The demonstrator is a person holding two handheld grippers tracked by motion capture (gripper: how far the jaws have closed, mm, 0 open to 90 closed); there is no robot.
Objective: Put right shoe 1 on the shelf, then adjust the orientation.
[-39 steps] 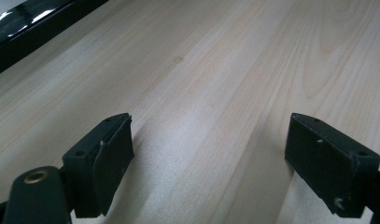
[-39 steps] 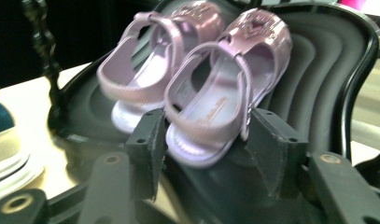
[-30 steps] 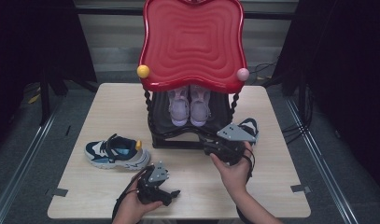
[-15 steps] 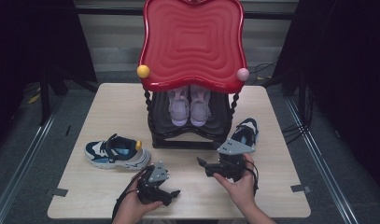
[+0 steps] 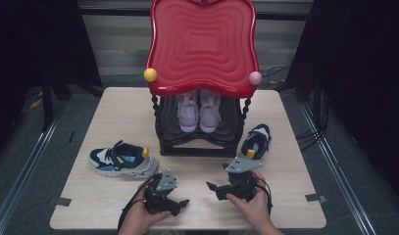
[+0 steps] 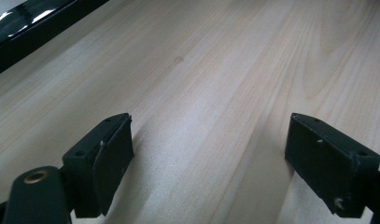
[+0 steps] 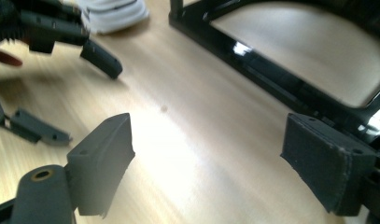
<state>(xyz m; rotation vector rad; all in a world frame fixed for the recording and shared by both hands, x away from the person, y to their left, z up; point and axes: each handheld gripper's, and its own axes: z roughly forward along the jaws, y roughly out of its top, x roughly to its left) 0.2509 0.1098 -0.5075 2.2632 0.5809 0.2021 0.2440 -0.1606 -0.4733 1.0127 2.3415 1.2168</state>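
A: Starting big, what stood on the worktop (image 5: 113, 105)?

B: A black rack (image 5: 199, 142) with a red wavy top held 2 pink shoes (image 5: 199, 111) on its lower shelf. 1 navy sneaker (image 5: 121, 160) lay well to its left, and its mate (image 5: 257, 142) stood just beside the rack's right leg.

A: What had changed there?

B: A second earlier the right hand-held gripper (image 5: 212, 187) was up against that right sneaker; by this point it had backed off toward the near edge and dropped low. Its jaws had just been opening, and nothing sat between them.

A: So the shoe was let go?

B: I'd judge so: placed beside the rack, free of any grip.

A: And the left hand-held gripper (image 5: 183, 201)?

B: Parked near the front edge, jaws wide, empty. The left sneaker looked like the next job.
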